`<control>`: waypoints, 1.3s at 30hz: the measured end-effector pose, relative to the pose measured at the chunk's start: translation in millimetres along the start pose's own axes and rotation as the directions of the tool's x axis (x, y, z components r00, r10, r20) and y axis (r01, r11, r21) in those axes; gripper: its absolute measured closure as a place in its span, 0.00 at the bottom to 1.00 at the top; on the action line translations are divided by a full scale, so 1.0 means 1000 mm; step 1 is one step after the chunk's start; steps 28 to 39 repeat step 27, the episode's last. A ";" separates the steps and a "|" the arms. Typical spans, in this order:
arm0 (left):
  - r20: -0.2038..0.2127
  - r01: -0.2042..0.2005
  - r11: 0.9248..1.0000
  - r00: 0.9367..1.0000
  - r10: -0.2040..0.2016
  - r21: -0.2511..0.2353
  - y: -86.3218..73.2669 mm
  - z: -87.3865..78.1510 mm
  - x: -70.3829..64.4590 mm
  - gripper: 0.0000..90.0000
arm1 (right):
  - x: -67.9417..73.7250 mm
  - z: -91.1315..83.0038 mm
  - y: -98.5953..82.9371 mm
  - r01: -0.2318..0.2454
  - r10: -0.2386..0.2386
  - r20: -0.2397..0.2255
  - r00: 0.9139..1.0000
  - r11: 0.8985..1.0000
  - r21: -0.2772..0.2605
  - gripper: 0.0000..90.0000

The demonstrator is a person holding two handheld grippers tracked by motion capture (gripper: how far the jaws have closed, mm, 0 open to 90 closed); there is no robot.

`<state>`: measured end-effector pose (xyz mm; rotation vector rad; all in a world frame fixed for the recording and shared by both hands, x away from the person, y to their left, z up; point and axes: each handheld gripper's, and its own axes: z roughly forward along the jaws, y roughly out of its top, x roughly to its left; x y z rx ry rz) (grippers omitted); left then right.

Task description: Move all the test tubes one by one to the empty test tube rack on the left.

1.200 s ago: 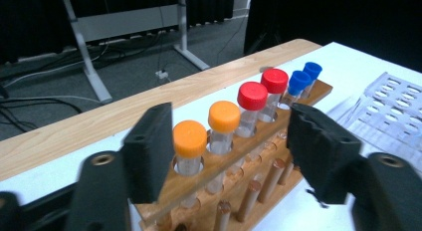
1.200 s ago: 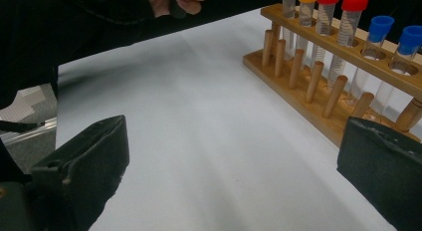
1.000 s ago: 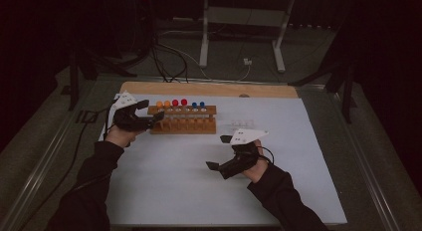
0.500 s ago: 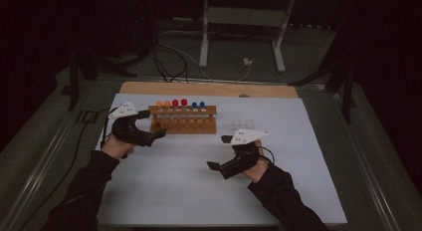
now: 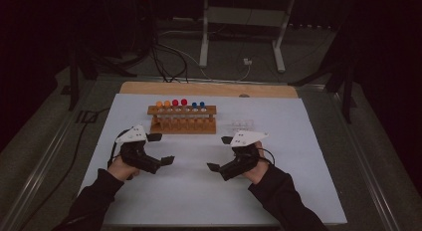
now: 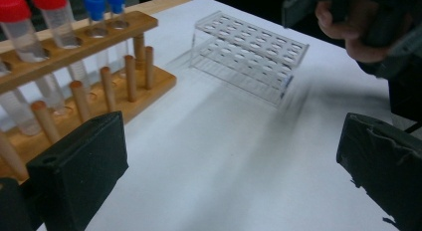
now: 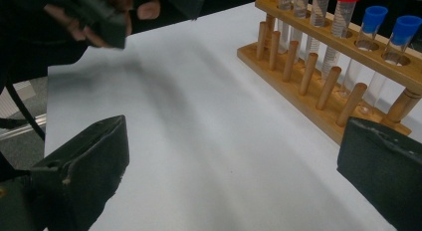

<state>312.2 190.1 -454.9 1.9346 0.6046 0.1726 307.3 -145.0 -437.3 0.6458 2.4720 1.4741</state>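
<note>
Evidently, the left gripper (image 5: 155, 150) has been drawn back from the wooden rack (image 5: 183, 120), which it was touching at the left end a second ago; it is now held near the person at about 7 o'clock from the rack, well apart from it. Its jaws are spread wide and nothing is carried between them, as the left gripper view confirms. The right gripper (image 5: 219, 154) has barely been moved: it is held at about 5 o'clock from the rack, jaws likewise wide and empty.

The rack is seen standing upright toward the far middle of the table, with capped tubes (image 5: 180, 104) set in its top row: orange, red and blue caps from left to right. No tube has been lifted out. A clear plastic rack (image 6: 249, 54) is found just beside the wooden one, at its 3 o'clock, and its holes are seen to be empty. From this it is judged that the wooden rack has only been positioned or steadied, and that any transfer of tubes is not yet begun.

The table (image 5: 298, 191) is covered by a white sheet, with a wooden strip left bare along the far edge. The room beyond is dark; cables and a metal stand are made out on the floor.
</note>
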 end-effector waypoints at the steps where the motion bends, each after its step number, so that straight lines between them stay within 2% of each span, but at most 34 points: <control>1: 0.006 0.004 1.000 1.000 -0.004 0.000 -0.003 0.001 -0.003 0.01 | 0.001 0.000 0.000 0.002 -0.002 0.003 1.000 1.000 0.001 0.00; 3: 0.015 -0.003 1.000 1.000 0.003 0.021 -0.010 0.003 -0.007 0.01 | 0.001 -0.001 -0.001 0.003 -0.003 0.005 1.000 1.000 0.000 0.00; 9: 0.016 0.003 0.999 1.000 -0.004 0.037 -0.028 0.004 -0.016 0.01 | 0.002 -0.001 -0.006 -0.003 0.003 0.006 1.000 1.000 0.010 0.00; 14: -0.031 -0.009 0.999 0.999 0.011 0.041 -0.047 0.002 -0.018 0.01 | 0.002 0.001 -0.008 -0.001 0.001 0.005 1.000 1.000 0.015 0.00; 17: -0.068 -0.024 0.998 0.997 0.028 0.059 -0.056 0.000 -0.020 0.01 | 0.001 0.001 -0.008 0.001 -0.002 0.008 1.000 1.000 0.015 0.00; 18: -0.070 -0.021 0.998 0.997 0.025 0.063 -0.057 -0.001 -0.019 0.01 | 0.001 0.000 -0.008 0.002 -0.002 0.007 1.000 1.000 0.013 0.00; 21: -0.054 0.015 0.999 0.998 -0.013 0.029 -0.057 -0.003 -0.017 0.01 | 0.000 0.000 -0.008 0.002 -0.002 0.010 1.000 1.000 0.015 0.00; 24: -0.065 -0.001 1.000 0.998 0.003 0.022 -0.056 -0.003 -0.018 0.01 | 0.000 0.000 -0.008 -0.004 0.004 0.009 1.000 1.000 0.016 0.00; 39: -0.059 0.001 1.000 0.998 0.000 0.016 -0.055 -0.003 -0.018 0.01 | -0.001 0.002 -0.009 -0.003 0.003 0.007 1.000 1.000 0.020 0.00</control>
